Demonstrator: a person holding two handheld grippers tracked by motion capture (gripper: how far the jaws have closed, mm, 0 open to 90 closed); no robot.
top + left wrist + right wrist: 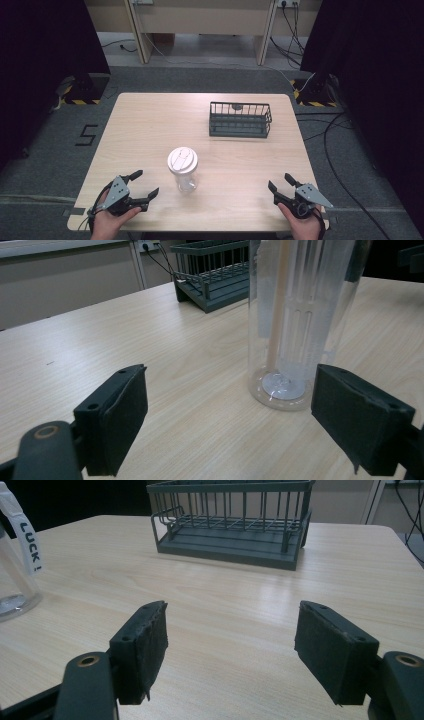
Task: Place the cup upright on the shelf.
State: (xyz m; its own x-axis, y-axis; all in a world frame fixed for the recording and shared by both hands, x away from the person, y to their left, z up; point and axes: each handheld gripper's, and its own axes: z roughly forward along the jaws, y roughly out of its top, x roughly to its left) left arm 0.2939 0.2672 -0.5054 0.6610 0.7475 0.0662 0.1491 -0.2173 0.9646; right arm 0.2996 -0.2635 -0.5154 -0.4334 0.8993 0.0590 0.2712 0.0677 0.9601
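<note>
While both hands rest at the near edge of the counter (150,125), the scene reads as follows.

Left tongs: the left tongs (142,186) sit at the near left corner, jaws spread wide and holding nothing, aimed toward the bottle.

Right tongs: the right tongs (281,184) sit at the near right corner, jaws likewise wide apart and empty, pointing up the counter toward the basket.

Bottle: a clear plastic bottle (183,169) with a white lid stands upright near the middle of the counter, closer to the front edge, just beside the left tongs but not touching them. In the left gripper view the bottle (295,320) rises close ahead of the right-hand jaw, a pale straw visible inside.

Strap: a white strap printed "LUCK !" (27,542) hangs at the bottle's side in the right gripper view.

Basket: a dark wire basket (240,120) stands at the far right of the counter, well apart from the bottle and both tongs.
</note>
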